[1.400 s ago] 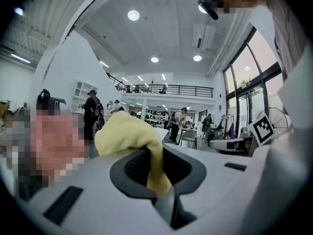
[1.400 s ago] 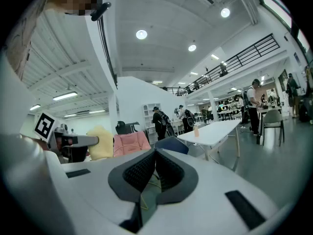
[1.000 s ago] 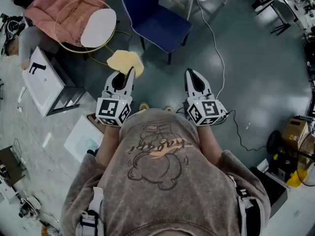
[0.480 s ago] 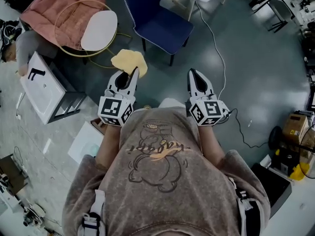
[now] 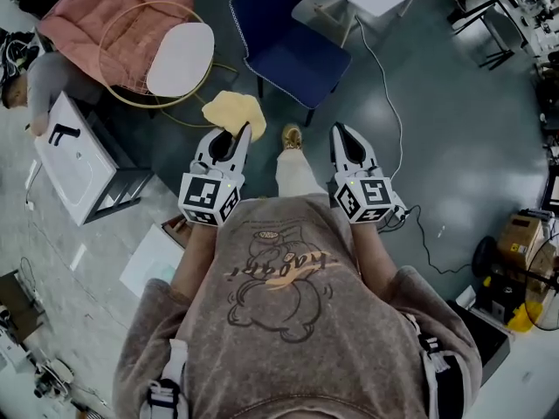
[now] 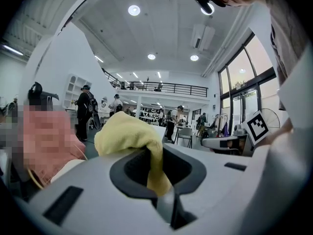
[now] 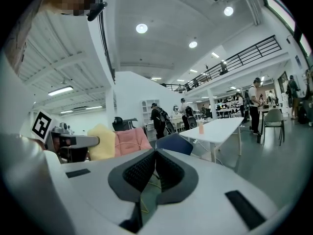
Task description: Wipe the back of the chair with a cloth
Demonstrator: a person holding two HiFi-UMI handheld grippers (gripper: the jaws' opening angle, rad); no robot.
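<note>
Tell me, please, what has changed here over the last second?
The person has stepped forward: a light trouser leg and tan shoe now reach towards the dark blue upholstered chair. Nothing was taken or released: the left gripper stays shut on the soft yellow cloth, the right gripper stays shut and empty.

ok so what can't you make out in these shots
blue chair: rear of its back, head view, seen from overhead; its legs, right gripper view, behind the jaws.
yellow cloth: pinched end, head view, hidden inside the left gripper.
person's feet: one shoe shows, the other hidden under the torso, head view.
</note>
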